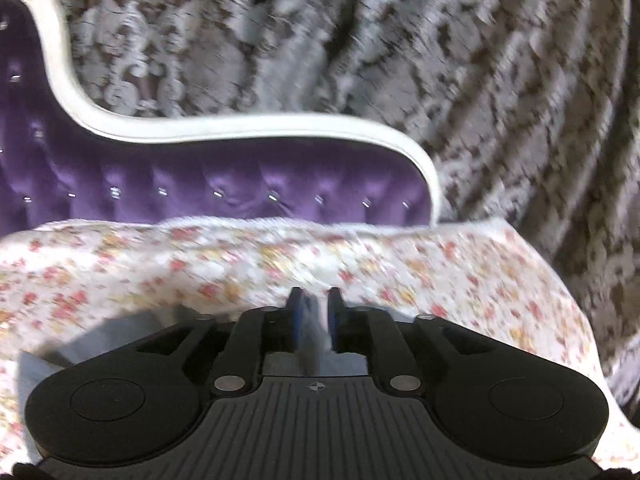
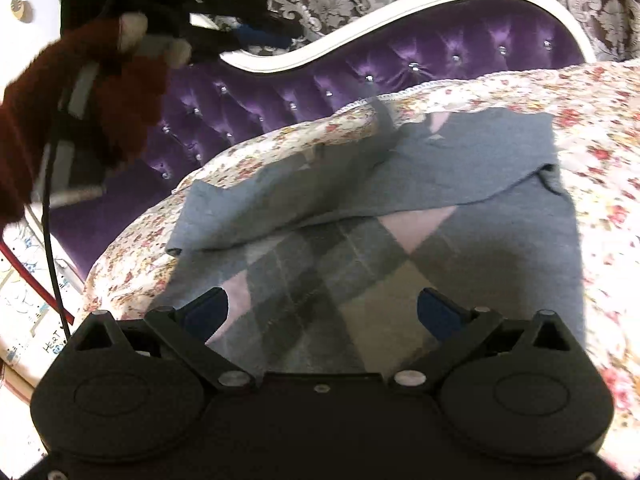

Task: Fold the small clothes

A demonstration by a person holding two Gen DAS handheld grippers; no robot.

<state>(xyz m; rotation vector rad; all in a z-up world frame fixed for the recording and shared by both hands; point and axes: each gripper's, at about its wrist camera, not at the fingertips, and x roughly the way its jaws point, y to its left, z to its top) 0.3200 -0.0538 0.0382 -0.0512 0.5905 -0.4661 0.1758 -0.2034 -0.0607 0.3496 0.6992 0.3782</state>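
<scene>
Your right tongs (image 2: 322, 310) are released: the 2 blue pads (image 2: 208, 312) stand wide apart, just above the near part of the garment (image 2: 460, 240), with nothing between them.

The garment is a grey knit with an argyle pattern of pink, dark grey and olive diamonds. It lies flat on the bed (image 2: 600, 168), on a floral cover. Its far part is folded toward you, so a plain grey flap overlaps the patterned panel. The fold edge runs across the garment from left to right.

Your left tongs (image 1: 314, 300) show in the left wrist view, which is blurred. The 2 pads (image 1: 295, 320) stand close together with a narrow gap. A strip of grey fabric (image 1: 316, 332) sits in that gap; you cannot tell whether the pads press on it.

In the right wrist view, the left tool appears at upper left, held by a hand (image 2: 132, 36) in a dark red sleeve (image 2: 60, 96), raised well clear of the garment.

Behind the bed stands a purple tufted headboard (image 2: 440, 52) with a white frame. A patterned curtain (image 1: 360, 40) hangs behind it.
</scene>
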